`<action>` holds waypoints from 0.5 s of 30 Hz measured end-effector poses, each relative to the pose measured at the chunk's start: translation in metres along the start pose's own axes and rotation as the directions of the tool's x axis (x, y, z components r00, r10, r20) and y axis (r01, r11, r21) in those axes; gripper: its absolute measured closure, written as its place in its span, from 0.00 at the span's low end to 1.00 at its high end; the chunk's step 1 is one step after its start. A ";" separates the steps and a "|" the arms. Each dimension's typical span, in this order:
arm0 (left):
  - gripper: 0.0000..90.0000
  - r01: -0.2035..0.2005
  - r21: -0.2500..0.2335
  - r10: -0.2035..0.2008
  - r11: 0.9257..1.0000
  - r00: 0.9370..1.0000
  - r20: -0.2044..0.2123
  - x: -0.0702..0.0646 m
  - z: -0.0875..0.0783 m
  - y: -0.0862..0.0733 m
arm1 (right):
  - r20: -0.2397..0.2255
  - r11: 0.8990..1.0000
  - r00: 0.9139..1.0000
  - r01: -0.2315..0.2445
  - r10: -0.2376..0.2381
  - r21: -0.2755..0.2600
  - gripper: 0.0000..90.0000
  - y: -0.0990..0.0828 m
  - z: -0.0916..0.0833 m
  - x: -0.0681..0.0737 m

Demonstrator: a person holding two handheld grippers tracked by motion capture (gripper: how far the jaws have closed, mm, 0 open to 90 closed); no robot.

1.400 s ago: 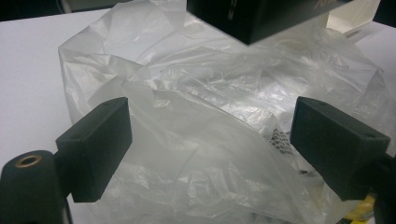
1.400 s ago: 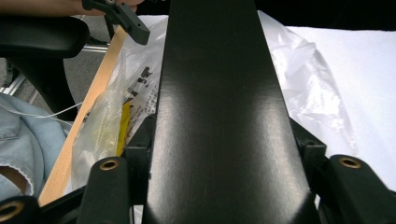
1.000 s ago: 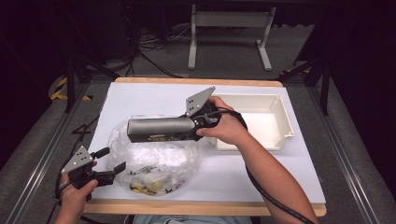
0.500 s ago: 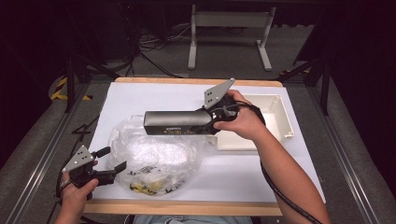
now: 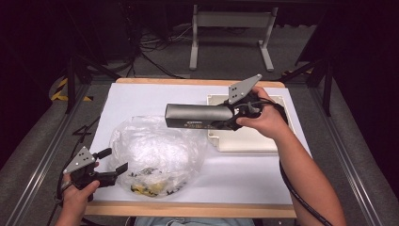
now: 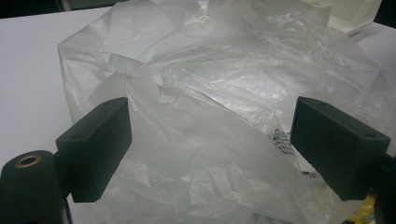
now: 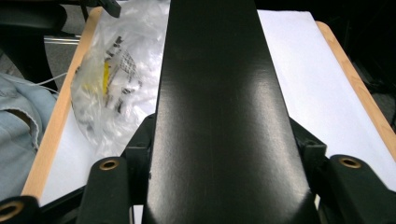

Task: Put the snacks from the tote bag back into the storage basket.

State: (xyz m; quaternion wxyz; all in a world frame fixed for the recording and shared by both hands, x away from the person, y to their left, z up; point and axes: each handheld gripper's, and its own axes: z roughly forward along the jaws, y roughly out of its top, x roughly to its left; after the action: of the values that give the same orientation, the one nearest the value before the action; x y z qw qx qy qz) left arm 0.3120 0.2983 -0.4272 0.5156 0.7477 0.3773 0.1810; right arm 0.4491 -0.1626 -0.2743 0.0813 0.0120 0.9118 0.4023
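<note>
One long dark box [image 5: 200,116] — clamped between the right gripper's [image 5: 235,115] jaws. One clear plastic bag [image 5: 157,153], bulging between the left gripper's [image 5: 115,162] spread jaws. One shallow white tray [image 5: 249,139] below the box — one white worktop [image 5: 141,101], two grippers.

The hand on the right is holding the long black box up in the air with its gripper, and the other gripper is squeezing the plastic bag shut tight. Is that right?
Not quite. The right gripper does hold the long black box in the air, but the left gripper isn't squeezing the plastic bag. The left gripper view shows its jaws standing wide apart, with the bag between them.
</note>
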 end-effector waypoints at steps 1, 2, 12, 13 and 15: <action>0.15 0.001 0.001 -0.001 1.000 1.000 0.001 0.000 0.000 0.000 | 0.010 1.000 1.000 -0.004 0.004 0.007 0.47 -0.004 -0.004 -0.001; 0.15 0.002 -0.001 -0.002 1.000 1.000 0.002 0.000 0.001 0.000 | 0.017 1.000 1.000 -0.011 0.010 0.012 0.47 -0.006 -0.007 -0.002; 0.15 0.001 0.006 -0.001 1.000 1.000 0.001 -0.001 0.002 0.000 | 0.055 0.998 0.997 -0.050 0.048 0.027 0.47 -0.030 -0.026 -0.013; 0.15 0.001 0.006 -0.001 1.000 1.000 0.001 -0.001 0.002 0.000 | 0.059 0.998 0.997 -0.052 0.050 0.031 0.47 -0.032 -0.029 -0.014; 0.15 0.002 0.004 -0.002 1.000 1.000 0.002 -0.001 0.002 0.000 | 0.065 0.997 0.996 -0.061 0.059 0.037 0.47 -0.036 -0.033 -0.016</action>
State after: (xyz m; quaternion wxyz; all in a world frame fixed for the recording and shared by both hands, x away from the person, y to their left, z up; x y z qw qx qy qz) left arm 0.3122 0.2964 -0.4277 0.5147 0.7484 0.3781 0.1791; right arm 0.4609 -0.2126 -0.2765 0.0983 0.0539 0.9157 0.3860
